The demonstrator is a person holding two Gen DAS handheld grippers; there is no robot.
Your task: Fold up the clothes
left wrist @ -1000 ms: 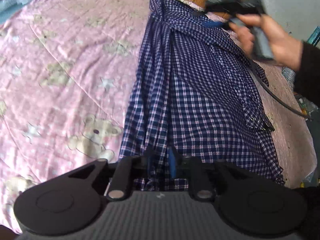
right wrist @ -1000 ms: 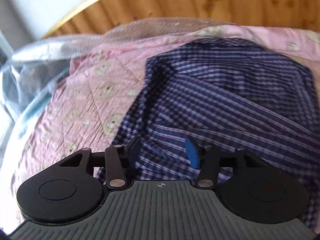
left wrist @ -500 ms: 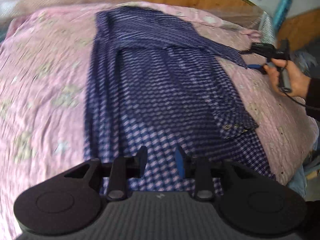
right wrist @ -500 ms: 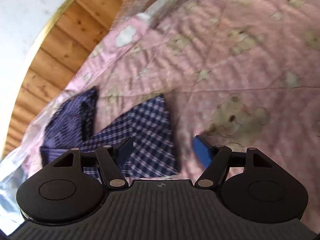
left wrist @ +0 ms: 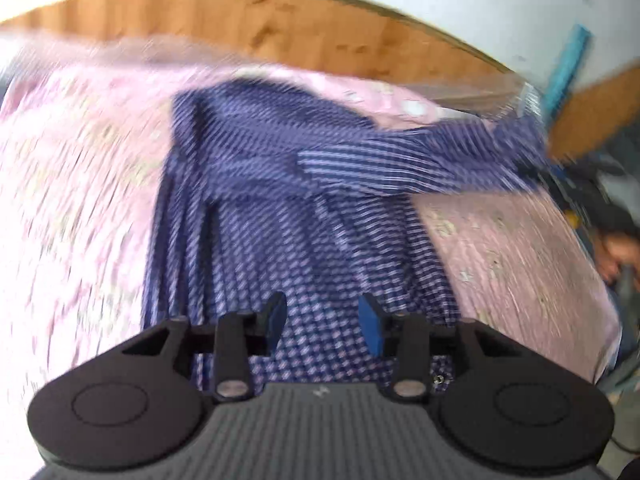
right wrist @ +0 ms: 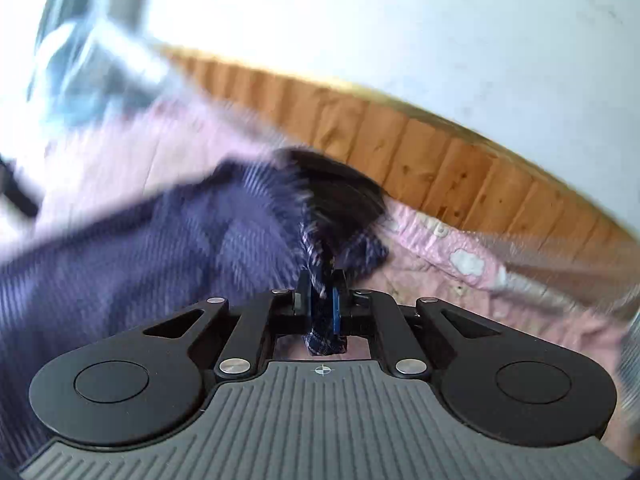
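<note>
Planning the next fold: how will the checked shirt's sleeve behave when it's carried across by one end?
Likely floppy: the sleeve sags between the body and the right hand-held gripper. Probably light, held by one pinched cuff edge. The shirt may bunch; it already shows creases.

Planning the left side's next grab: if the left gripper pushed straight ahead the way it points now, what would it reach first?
Probably the checked shirt: the open left gripper points at its lower body, spread on the pink quilt. Blur leaves the depth uncertain.

Bright daylight, heavy motion blur both views, fisheye-curved edges.
</note>
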